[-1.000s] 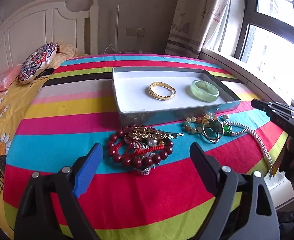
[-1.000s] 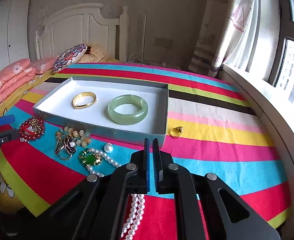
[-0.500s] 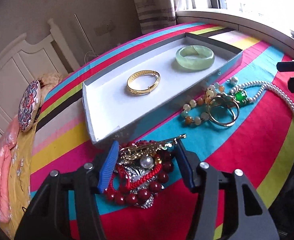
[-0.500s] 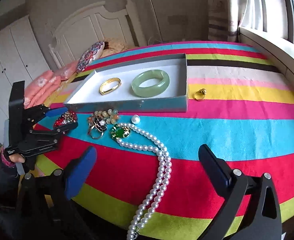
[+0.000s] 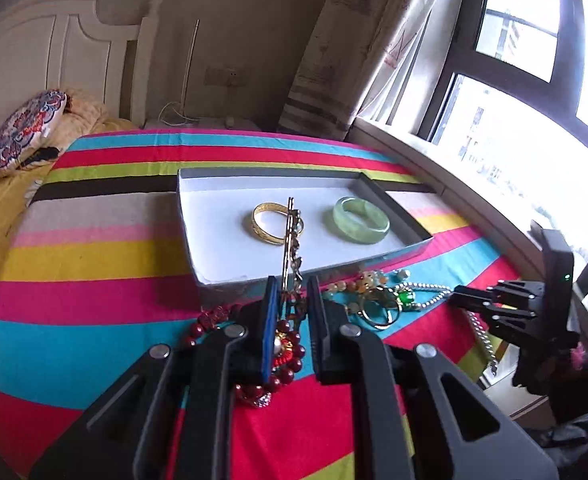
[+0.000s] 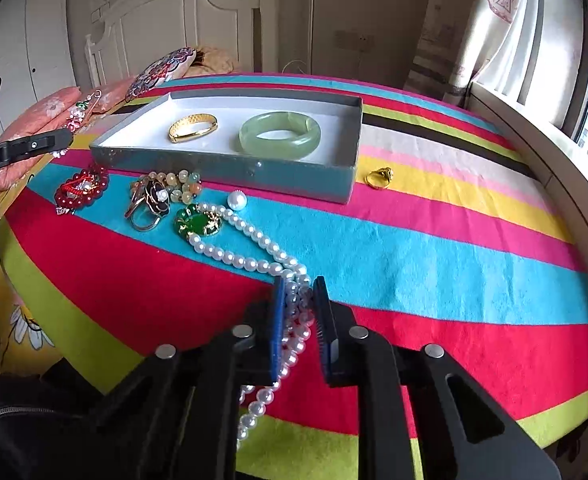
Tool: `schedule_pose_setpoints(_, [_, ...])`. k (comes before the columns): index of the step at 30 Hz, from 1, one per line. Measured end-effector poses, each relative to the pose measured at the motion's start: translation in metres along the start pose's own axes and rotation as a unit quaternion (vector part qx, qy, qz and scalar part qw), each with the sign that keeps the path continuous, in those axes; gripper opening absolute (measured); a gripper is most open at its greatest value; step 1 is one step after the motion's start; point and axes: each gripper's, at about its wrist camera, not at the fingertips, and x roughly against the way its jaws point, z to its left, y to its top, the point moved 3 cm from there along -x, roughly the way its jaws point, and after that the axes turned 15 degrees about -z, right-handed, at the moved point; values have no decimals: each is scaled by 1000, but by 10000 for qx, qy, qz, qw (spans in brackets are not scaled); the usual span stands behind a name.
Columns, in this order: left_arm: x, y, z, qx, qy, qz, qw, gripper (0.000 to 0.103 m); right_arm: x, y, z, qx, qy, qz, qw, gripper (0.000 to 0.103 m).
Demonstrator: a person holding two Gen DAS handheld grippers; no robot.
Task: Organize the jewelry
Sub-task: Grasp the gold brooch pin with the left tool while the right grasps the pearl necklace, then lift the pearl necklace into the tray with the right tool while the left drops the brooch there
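Two fisheye views cover the scene.

Left wrist view: the left gripper (image 5: 291, 292) occupies the lower centre of the frame, its jaws narrowed to a slim gap and clamped on a long gold hairpin with ornaments (image 5: 289, 240), which rises upright between the fingertips. Behind the pin, at frame centre, a shallow grey box with a white floor (image 5: 213, 216) rests on a striped multicolour felt cloth (image 5: 93, 264). Inside the box lie a gold bangle (image 5: 269, 222) and, to its right, a pale green jade bangle (image 5: 360, 218), apart from each other. A dark red bead bracelet (image 5: 285, 364) lies on the cloth beneath the jaws. The right gripper (image 5: 470, 298) appears at the right edge.

Right wrist view: the right gripper (image 6: 298, 292) sits at the lower centre, its jaws nearly closed and pinching a white pearl necklace (image 6: 249, 240), whose strands run from the centre of the frame down between the fingertips. A green pendant with gold trim (image 6: 199, 222) touches the necklace left of centre. A small gold ring (image 6: 380, 178) lies on the cloth just right of the box.
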Motion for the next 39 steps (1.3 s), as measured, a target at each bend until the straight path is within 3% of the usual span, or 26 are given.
schedule_pose_setpoints(1, [3,0,0,106,-58,-34,9999,14,-1,2,2,5,-11,-94,10000,16])
schedule_pose_setpoints(2, [6,-1,0,190,-78,-66,9998,14,2,4,3,-58,-6,-221,9997,7])
schedule_pose_setpoints(3, [8,-2,0,219,-67,-83,9997,14,6,7,2,-162,22,-319,9994,5])
schedule_pose_setpoints(9, [10,-16,-4,260,-80,23,9996,14,25,33,-7,-402,48,-782,9961,5])
schedule_pose_setpoints(16, [3,-30,-17,200,-216,198,9994,14,-11,26,-12,-561,720,289,9954,6])
schedule_pose_setpoints(18, [4,-31,-22,145,-241,213,9994,14,-13,23,-15,-569,909,406,9934,7])
schedule_pose_setpoints(20, [8,-31,-27,88,-265,207,9994,14,-10,23,-26,-921,1287,573,9857,19])
schedule_pose_setpoints(21, [11,-31,-29,61,-288,193,9994,14,-6,22,-32,-1165,1570,590,9789,49])
schedule_pose_setpoints(22, [13,-32,-32,38,-310,176,9994,14,-4,18,-37,-1402,1720,624,9731,98])
schedule_pose_setpoints(23, [14,-33,-33,39,-324,167,9993,14,-2,13,-42,-1560,1704,648,9708,99])
schedule_pose_setpoints(26, [13,-35,-33,69,-312,181,9993,14,7,-1,-40,-1302,1100,585,9836,99])
schedule_pose_setpoints(30, [15,-36,-30,82,-272,180,9994,14,25,-19,-16,-1186,983,523,9867,99])
schedule_pose_setpoints(33, [18,-33,-31,95,-289,111,9995,14,33,-36,11,-261,232,351,9988,99])
schedule_pose_setpoints(35, [17,-33,-31,90,-284,117,9995,14,32,-36,20,-160,274,130,9994,84])
schedule_pose_setpoints(37, [14,-37,-29,69,-216,183,9996,14,29,-32,26,-23,278,66,9996,38])
schedule_pose_setpoints(39, [12,-47,-24,129,-168,326,9992,14,26,-30,27,13,314,84,9995,33])
